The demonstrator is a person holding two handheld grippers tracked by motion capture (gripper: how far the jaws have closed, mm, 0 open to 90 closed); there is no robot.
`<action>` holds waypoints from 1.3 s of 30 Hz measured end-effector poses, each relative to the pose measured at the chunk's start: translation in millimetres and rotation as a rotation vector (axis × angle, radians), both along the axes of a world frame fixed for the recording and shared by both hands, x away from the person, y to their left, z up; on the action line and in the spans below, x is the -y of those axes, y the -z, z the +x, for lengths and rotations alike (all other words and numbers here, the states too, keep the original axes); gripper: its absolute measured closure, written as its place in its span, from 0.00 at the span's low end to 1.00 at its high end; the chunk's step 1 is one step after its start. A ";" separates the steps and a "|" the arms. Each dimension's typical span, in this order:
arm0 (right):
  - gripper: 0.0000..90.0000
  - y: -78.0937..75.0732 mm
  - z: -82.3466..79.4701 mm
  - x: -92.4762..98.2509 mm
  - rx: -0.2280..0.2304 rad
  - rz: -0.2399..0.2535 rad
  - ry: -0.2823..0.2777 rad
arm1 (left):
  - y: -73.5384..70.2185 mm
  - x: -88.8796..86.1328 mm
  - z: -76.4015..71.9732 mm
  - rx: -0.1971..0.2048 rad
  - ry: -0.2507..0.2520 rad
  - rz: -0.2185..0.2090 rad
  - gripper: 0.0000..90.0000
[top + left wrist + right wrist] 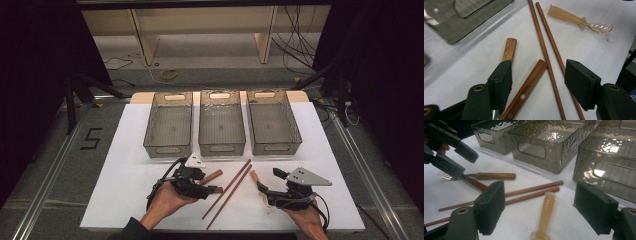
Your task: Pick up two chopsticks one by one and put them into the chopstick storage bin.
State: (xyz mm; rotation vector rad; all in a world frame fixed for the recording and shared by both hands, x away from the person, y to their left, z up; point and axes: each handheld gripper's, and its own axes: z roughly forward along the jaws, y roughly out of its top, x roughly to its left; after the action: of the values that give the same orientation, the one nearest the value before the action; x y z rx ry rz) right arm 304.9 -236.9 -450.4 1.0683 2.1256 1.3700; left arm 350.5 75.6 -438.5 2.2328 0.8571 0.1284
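My left gripper (pixel 204 182) (pixel 539 72) is open and low over the white table. A dark riveted wooden handle (pixel 526 90) (pixel 217 190) lies between its jaws without touching the pads. A lighter wooden handle (pixel 509 48) (pixel 212 176) runs under one jaw; it belongs to a fork (pixel 446 175). Two brown chopsticks (pixel 230 192) (pixel 549 55) (pixel 529 192) lie side by side in the middle. My right gripper (pixel 268 181) (pixel 540 195) is open, with the amber handle of a translucent spoon (pixel 545 213) (pixel 574 18) (pixel 254 176) lying between its jaws, gaps on both sides.
Three smoky clear bins stand in a row at the back of the table: left (pixel 167 149), middle (pixel 221 148), right (pixel 275 148), all with nothing in them. In the right gripper view the left gripper (pixel 449 155) shows at the upper left.
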 end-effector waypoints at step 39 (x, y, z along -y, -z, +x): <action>0.29 1.8 2.1 0.2 -0.025 -0.011 -0.007 | 21.2 77.7 21.7 -0.132 0.137 0.162 0.77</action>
State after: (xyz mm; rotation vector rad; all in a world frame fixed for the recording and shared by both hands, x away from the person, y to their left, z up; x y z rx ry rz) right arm 306.9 -237.1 -452.2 1.0796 2.1541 1.3536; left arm 372.2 -2.1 -459.7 2.4663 0.7830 -0.0151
